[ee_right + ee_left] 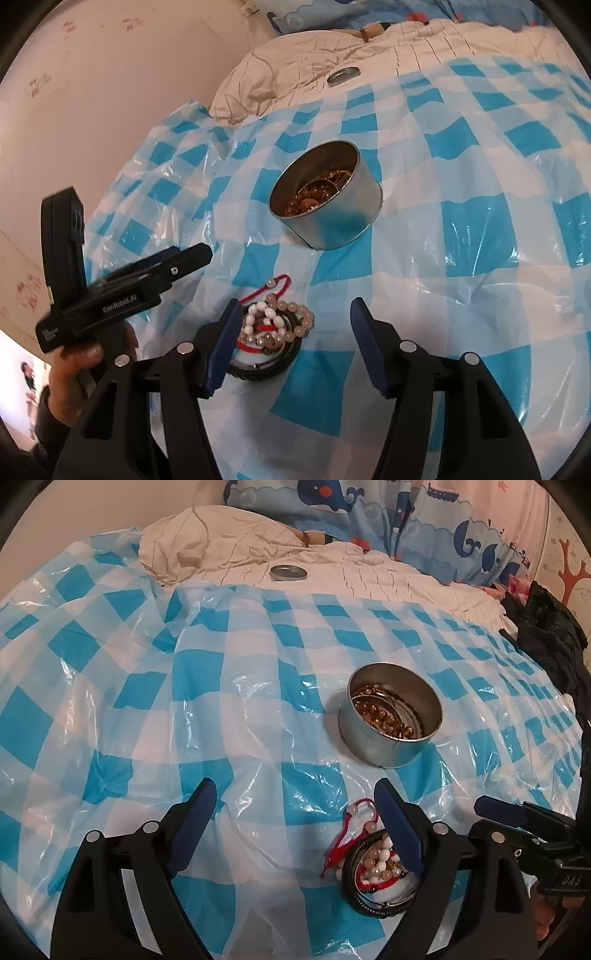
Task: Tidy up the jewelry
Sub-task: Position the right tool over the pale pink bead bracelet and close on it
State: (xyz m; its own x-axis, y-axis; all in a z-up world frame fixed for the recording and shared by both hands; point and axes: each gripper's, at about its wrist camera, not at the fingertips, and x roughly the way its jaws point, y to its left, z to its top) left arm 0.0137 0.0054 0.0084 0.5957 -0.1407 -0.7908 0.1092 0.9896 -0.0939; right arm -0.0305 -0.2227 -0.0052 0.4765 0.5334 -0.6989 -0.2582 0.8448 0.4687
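While bracelets (273, 328) touch fingers (225, 339), tin (332, 206) apart.

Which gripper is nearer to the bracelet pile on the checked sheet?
Hard to separate. The left gripper has one finger right above the bracelet pile; the right gripper likewise has one finger at its edge.
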